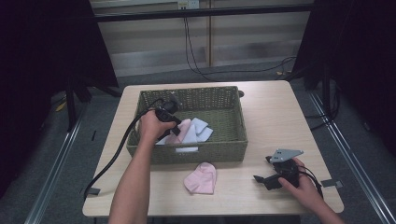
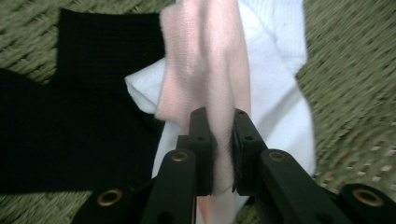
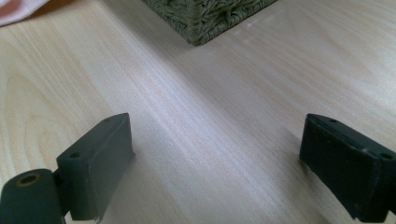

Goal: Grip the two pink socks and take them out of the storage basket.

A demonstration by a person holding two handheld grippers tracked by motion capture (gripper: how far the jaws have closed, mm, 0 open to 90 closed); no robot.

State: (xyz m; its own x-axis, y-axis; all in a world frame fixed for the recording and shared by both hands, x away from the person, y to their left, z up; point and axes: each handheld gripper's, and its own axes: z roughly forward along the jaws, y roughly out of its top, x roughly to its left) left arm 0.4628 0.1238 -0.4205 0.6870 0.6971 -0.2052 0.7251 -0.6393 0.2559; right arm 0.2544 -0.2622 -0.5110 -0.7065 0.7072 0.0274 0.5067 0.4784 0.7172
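Note:
A green woven basket point(image 1: 219, 145) stands in the middle of the table. Inside it lie a pink cloth point(image 2: 205, 60), a white cloth point(image 2: 280, 102) and a black cloth point(image 2: 56, 126). My left gripper point(image 2: 219, 114) reaches down into the basket and is shut on a fold of the pink cloth; in the high view the left gripper point(image 1: 173, 127) sits over the pile. A second pink cloth point(image 1: 201, 178) lies on the table in front of the basket. My right gripper point(image 3: 215, 154) rests low over the bare wood at the front right, jaws wide open with nothing between them, seen from above as the right gripper point(image 1: 273, 173).
The basket's corner point(image 3: 205, 23) rises ahead of the right gripper. The left gripper's cable point(image 1: 112, 158) trails off the table's left front. Bare wood lies right of the basket.

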